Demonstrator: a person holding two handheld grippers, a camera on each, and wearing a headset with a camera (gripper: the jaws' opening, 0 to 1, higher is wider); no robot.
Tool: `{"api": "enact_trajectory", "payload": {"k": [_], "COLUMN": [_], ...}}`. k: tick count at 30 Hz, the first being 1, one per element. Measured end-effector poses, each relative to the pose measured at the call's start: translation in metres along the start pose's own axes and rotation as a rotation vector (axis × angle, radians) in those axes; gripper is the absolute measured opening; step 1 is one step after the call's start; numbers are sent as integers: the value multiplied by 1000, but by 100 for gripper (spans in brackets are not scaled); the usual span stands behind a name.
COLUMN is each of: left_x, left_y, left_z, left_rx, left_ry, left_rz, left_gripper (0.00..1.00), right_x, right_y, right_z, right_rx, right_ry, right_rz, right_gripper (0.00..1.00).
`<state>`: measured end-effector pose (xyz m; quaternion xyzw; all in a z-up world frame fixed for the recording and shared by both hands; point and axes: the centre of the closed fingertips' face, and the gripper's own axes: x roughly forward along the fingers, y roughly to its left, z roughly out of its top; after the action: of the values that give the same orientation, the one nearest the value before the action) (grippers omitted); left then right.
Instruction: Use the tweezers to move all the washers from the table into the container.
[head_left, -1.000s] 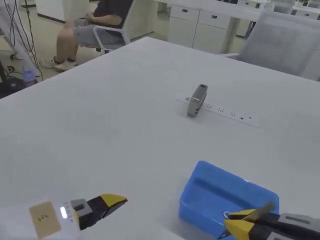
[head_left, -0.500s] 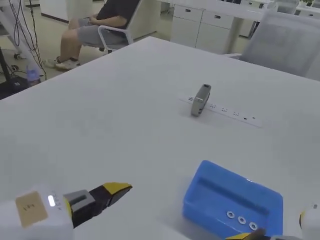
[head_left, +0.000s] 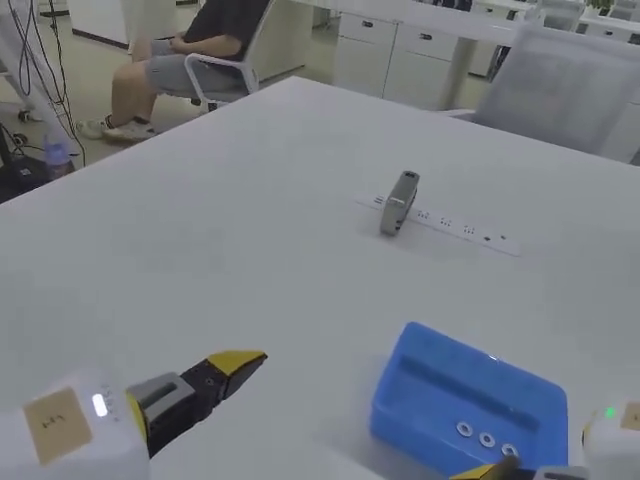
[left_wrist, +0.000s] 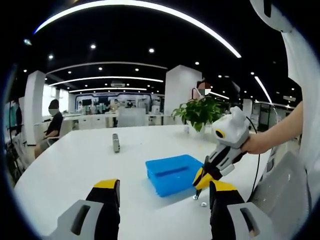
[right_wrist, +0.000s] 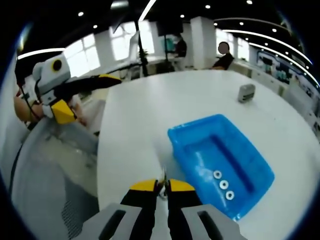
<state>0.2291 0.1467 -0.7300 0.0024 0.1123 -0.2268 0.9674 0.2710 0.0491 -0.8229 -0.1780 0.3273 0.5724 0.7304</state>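
Your right gripper (right_wrist: 162, 189) is clenching the tweezers (right_wrist: 164, 175), with just a thin tip poking out between the jaws. In the head view the bottom edge is cutting this gripper off at 5 o'clock. Your left gripper (left_wrist: 163, 190) is hanging released at 7 o'clock, jaws wide apart. Three washers (right_wrist: 223, 184) are lying in a row inside the blue container (right_wrist: 192, 131). A pale speck (left_wrist: 203, 204) is sitting by the tweezers' tip, too small to identify.

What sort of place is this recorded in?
Probably an open-plan office: a large white table, rows of white drawer cabinets, a white office chair, a leafy potted plant and recessed ceiling lights.
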Motion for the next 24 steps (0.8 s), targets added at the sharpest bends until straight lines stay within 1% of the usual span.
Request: {"api": "enact_trajectory", "payload": {"k": [2,8,10,12,15,17,18,19,22,24], "left_x": [0,0,0,0,1,1,1,1,0,0], "left_y": [0,-2,-3,-3,-2,-2,-1,-1,0,1], "left_z": [1,0,-1,-1,-2,-2,-3,-3,-4,-5], "left_rx": [0,9,15,14,20,21,19,18,18,18], "left_ry": [-6,0,3,3,12,10,9,9,10,13], "left_rz": [-2,-11,-10,-11,-8,-8,-8,-8,-6,-5], "left_gripper": [74,73,73,72,72,72,72,72,71,70], "right_x": [0,-2,-3,-3,-2,1,2,2,2,2], "right_y": [0,0,0,0,1,4,5,6,5,4], "right_z": [0,-1,-4,-4,-3,-3,-2,-3,-2,-1], "right_rx": [5,31,27,30,16,-11,-42,-48,-40,-8], "right_ry": [-3,-12,-4,-9,-14,-25,-30,-33,-54,-75], "right_rz": [-3,-15,-15,-14,-16,-18,-21,-25,-41,-49], "right_gripper": [4,4,4,4,4,4,4,4,4,4]}}
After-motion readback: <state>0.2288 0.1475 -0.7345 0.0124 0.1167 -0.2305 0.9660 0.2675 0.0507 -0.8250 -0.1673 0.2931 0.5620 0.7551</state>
